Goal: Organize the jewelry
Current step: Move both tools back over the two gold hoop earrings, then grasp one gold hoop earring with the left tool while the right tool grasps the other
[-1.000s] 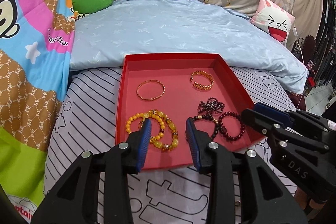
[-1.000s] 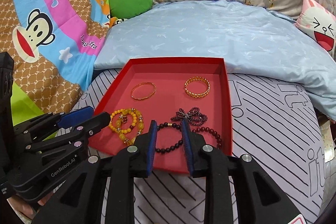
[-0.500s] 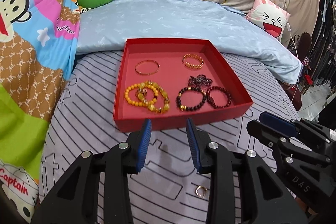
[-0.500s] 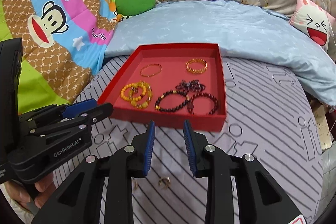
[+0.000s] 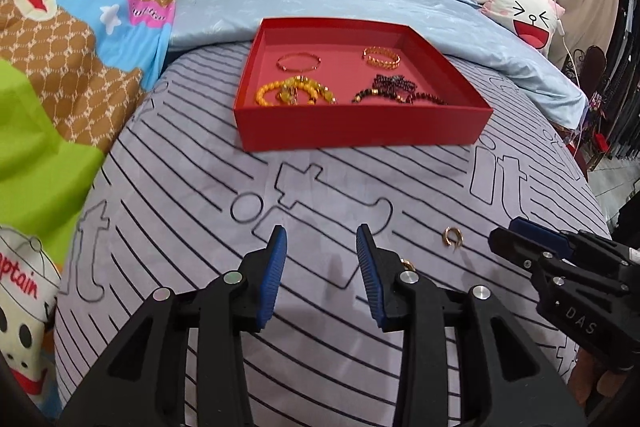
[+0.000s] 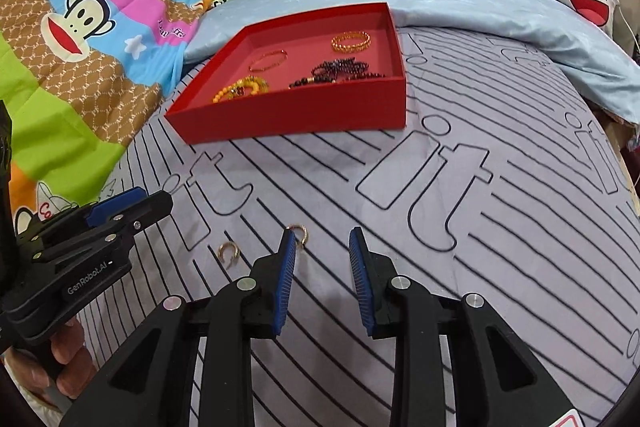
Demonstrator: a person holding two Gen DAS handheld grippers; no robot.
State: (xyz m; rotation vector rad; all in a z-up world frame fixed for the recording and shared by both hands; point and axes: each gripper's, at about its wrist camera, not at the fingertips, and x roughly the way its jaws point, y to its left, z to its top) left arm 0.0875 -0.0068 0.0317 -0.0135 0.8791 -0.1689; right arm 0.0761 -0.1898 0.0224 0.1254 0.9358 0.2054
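In the left wrist view, the left tongs (image 5: 321,247) are hovering spread and empty at lower centre over the striped bedsheet (image 5: 200,187), while the right tongs (image 5: 516,237) are poking in at the lower right edge, marked "DAS"; whether they are spread cannot be told here. A gold earring (image 5: 452,238) is lying between the two tools, and a second earring (image 5: 407,262) is peeking out just behind the left tongs' right finger. The red tray (image 5: 360,129) is sitting at upper centre, holding gold bangles, yellow beads and dark beads. The right wrist view is showing what the other hides: the left tongs (image 6: 132,205) at left reading "GenRobot.AI", both earrings (image 6: 228,251) (image 6: 299,231) in plain sight, and the right tongs (image 6: 322,243) spread and empty. The red tray (image 6: 296,111) is lying upper centre there.
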